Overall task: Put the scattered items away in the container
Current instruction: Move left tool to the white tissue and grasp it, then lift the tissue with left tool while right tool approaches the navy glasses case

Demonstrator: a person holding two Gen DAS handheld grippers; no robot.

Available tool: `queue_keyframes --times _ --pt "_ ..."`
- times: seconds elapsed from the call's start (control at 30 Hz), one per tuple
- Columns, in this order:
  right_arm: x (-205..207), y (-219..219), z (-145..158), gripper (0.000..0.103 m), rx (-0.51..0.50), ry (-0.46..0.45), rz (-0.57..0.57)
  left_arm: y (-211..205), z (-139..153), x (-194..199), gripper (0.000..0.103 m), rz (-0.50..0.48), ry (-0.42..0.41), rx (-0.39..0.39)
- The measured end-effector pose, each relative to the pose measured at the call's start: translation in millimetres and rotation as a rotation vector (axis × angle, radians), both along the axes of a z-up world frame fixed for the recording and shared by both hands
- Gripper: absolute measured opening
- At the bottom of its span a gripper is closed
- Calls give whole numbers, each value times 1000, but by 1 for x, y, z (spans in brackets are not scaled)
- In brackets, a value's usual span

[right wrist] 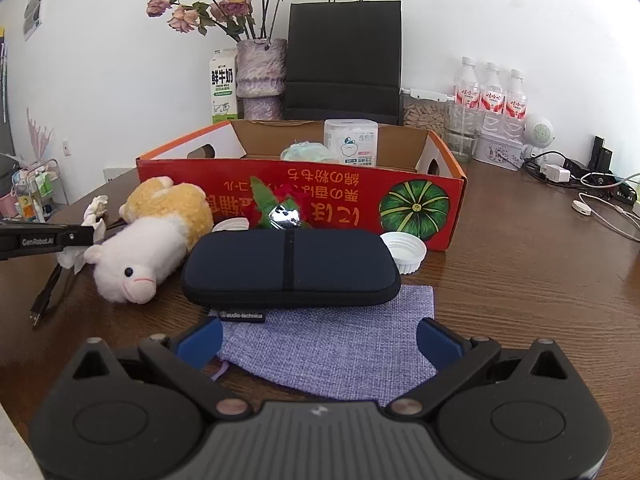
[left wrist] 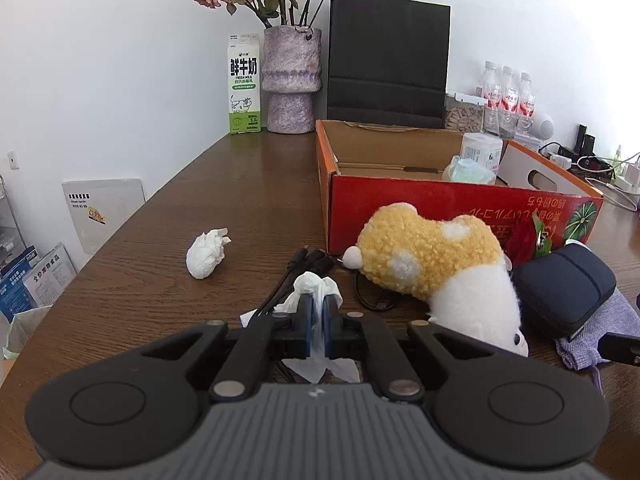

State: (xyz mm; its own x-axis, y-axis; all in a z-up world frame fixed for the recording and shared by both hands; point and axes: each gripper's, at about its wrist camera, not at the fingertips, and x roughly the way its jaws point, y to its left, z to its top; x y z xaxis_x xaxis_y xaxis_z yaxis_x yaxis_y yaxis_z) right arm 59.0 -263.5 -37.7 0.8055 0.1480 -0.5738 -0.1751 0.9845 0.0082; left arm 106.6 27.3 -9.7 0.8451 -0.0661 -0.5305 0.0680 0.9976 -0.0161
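Observation:
My left gripper (left wrist: 318, 306) is shut on a crumpled white tissue (left wrist: 314, 280) just above the wooden table, over a black cable (left wrist: 280, 292). A second tissue ball (left wrist: 208, 254) lies to its left. A yellow and white plush toy (left wrist: 432, 268) lies to the right, in front of the red cardboard box (left wrist: 400, 200). The box holds a white tub and a pale bundle. My right gripper (right wrist: 320, 338) is open above a purple cloth pouch (right wrist: 328, 344), its jaws wide apart. A dark zip case (right wrist: 292, 268) rests on the pouch's far edge. The left gripper (right wrist: 90, 236) shows at the left edge of the right wrist view.
A white lid (right wrist: 404, 250) and a red artificial rose (right wrist: 276, 204) lie against the box front. Behind the box stand a milk carton (left wrist: 244, 84), a vase (left wrist: 292, 80), a black paper bag (left wrist: 388, 60) and water bottles (right wrist: 490, 92). Chargers and cables (right wrist: 592, 188) crowd the far right.

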Motion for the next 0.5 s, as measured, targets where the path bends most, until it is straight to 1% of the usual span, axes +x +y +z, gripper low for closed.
queue_keyframes --times 0.17,0.3,0.5 --pt "4 -9 6 103 -4 -19 -25 3 11 -6 6 0 -36 -27" --pt "12 -25 15 103 -6 -48 -75 3 20 -10 6 -12 -63 -48" --pt "39 -54 24 103 -26 -62 -157 -4 29 -15 6 -30 -89 -63"
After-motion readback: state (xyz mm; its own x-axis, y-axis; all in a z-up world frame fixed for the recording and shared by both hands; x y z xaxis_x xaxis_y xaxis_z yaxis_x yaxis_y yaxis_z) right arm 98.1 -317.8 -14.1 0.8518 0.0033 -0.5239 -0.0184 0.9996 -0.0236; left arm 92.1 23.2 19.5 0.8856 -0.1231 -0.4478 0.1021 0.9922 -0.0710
